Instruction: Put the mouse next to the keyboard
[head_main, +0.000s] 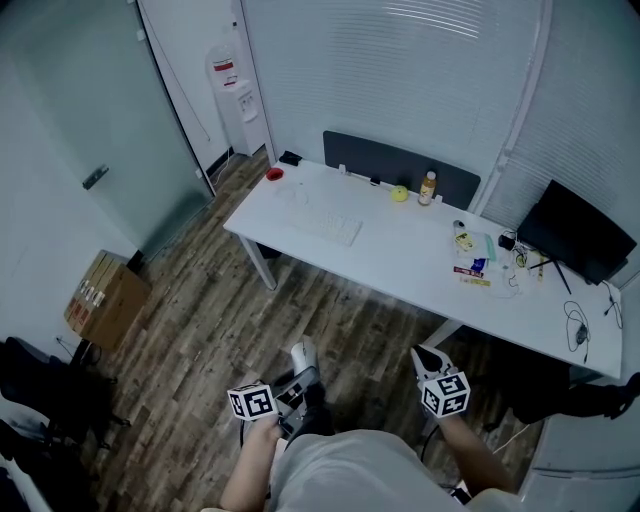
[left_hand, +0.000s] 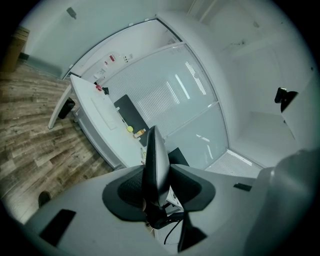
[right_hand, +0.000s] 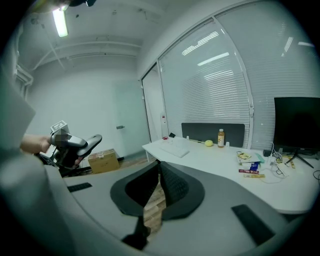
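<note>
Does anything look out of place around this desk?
The keyboard lies at one end of the desk, the monitor at the other. The mouse is off the desk, clamped in the left tongs.

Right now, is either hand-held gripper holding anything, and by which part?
The left hand-held gripper clamps a dark mouse by one end, most of it jutting past the jaws. The right hand-held gripper holds nothing.

A white surface (head_main: 400, 262) is carrying a white keyboard (head_main: 327, 227) and a yellow-green ball (head_main: 400, 193); the mouse (left_hand: 156, 165) is showing black, the floor (head_main: 220, 330) brown wood-grain.
</note>
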